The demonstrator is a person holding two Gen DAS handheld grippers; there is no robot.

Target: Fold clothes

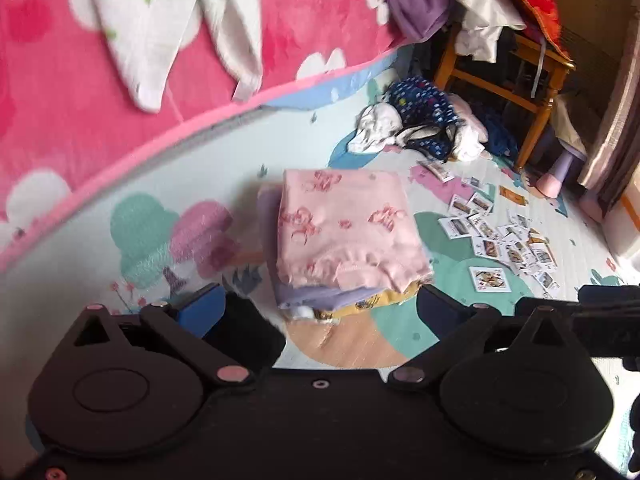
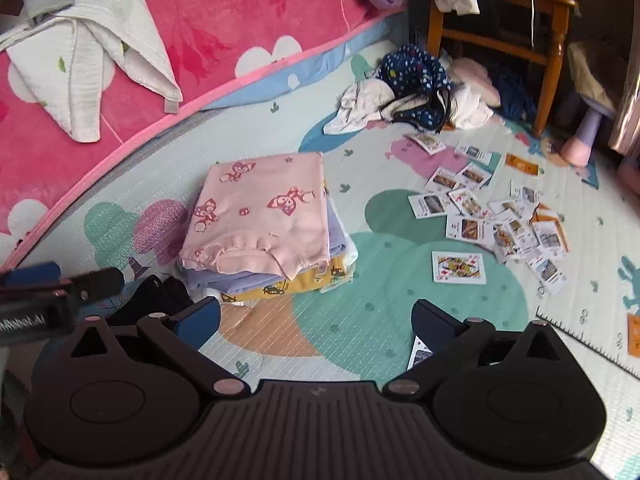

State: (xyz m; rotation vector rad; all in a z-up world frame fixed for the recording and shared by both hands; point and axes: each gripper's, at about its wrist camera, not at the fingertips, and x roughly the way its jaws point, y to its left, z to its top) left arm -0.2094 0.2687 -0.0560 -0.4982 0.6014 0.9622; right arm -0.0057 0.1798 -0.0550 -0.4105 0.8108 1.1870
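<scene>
Left gripper [image 1: 320, 304] jaws spread wide, empty, above play mat [image 1: 80, 288]; folded pink garment [image 1: 344, 224] tops stack mid-mat.

- Scattered playing cards [image 2: 492, 216] lie on the right of the pastel cartoon-print foam floor mat [image 2: 400, 312].
- A wooden chair [image 2: 520, 36] stands far right.
- A pink flowered plush blanket [image 2: 224, 28] covers the far left.

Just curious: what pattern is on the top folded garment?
Pale pink garment with red-pink cartoon fox figures, clearest in the right wrist view.
</scene>
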